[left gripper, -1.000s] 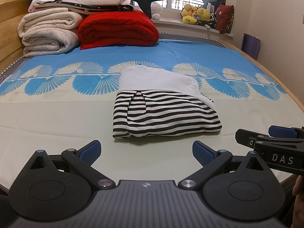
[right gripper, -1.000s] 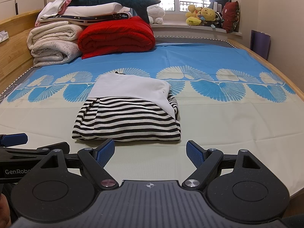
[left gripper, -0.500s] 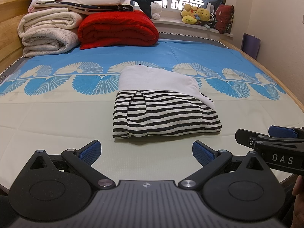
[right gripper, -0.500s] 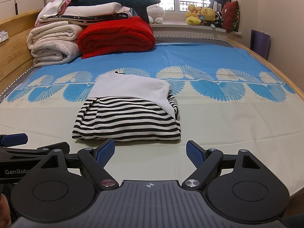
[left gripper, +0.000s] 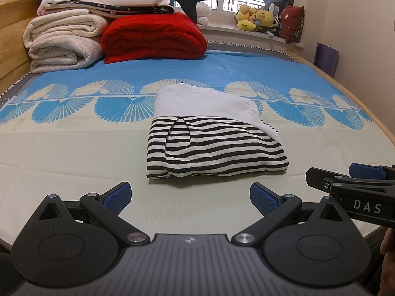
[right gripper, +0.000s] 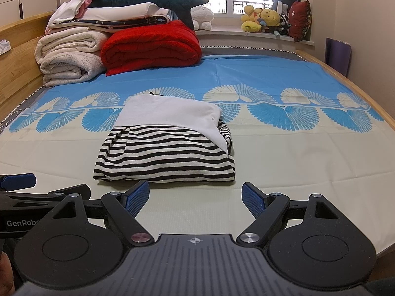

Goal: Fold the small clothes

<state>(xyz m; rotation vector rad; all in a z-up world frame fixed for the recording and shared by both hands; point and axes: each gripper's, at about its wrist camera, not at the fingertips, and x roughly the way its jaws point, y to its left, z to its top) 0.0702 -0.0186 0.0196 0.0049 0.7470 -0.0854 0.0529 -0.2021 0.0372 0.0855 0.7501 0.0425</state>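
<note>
Because the striped garment [left gripper: 212, 145] already lies folded into a compact block, white panel on top, midway between the bed's side edges and nearer its front edge than the stacked blankets [left gripper: 66, 39] at the head, neither tool grips it. The left gripper [left gripper: 190, 194] and right gripper [right gripper: 195, 197] hover short of its near edge, jaws spread wide and empty. Bare mattress [left gripper: 61, 153] surrounds the garment on all sides, giving free approach.
</note>
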